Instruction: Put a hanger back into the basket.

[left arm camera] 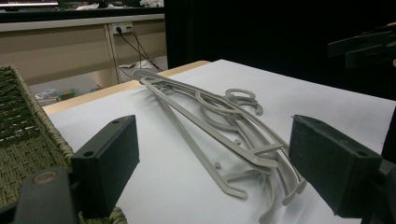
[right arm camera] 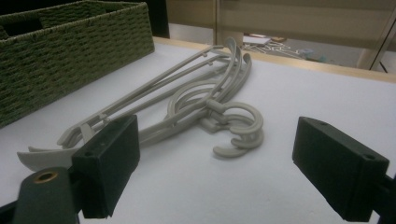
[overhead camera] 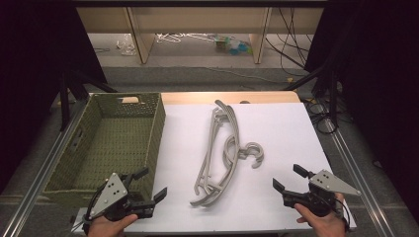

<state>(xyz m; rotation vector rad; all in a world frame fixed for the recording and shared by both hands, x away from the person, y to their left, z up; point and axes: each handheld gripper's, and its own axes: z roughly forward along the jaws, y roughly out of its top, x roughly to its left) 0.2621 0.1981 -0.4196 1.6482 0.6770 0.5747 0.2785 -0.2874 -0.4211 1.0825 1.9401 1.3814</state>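
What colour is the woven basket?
Olive green; the basket shows best in the high view.

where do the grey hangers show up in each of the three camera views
High view: hangers at centre, on the white sheet.
Left gripper view: hangers at centre, running toward lower right.
Right gripper view: hangers at centre-left.
Shared landmark: the green woven basket.

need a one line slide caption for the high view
Both hand-held grippers, left gripper and right gripper, open beside a pile of grey hangers on the white table, green woven basket at left.
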